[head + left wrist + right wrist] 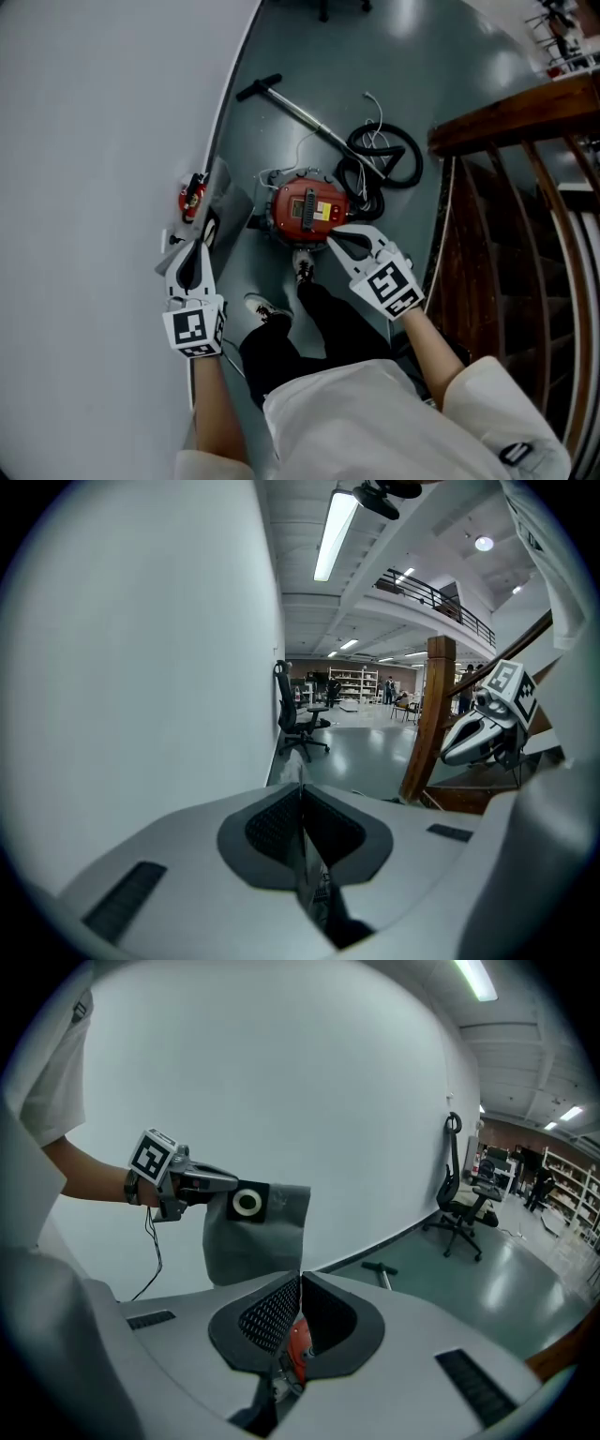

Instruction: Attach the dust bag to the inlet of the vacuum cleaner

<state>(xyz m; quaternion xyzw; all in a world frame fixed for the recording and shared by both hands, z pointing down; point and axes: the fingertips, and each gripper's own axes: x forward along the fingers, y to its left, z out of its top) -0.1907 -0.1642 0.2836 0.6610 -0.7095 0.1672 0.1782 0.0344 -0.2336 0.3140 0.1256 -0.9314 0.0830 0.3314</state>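
At the left of the head view, beside the white wall (84,187), the left gripper (208,228) is clamped tight on the collar of the grey dust bag (230,199). The bag hangs from its jaws just left of the red vacuum cleaner (307,208) at the frame's centre. At the vacuum's lower right, the right gripper (336,236) has its jaws pressed together with nothing between them, and the black hose (384,155) lies coiled toward the upper right.
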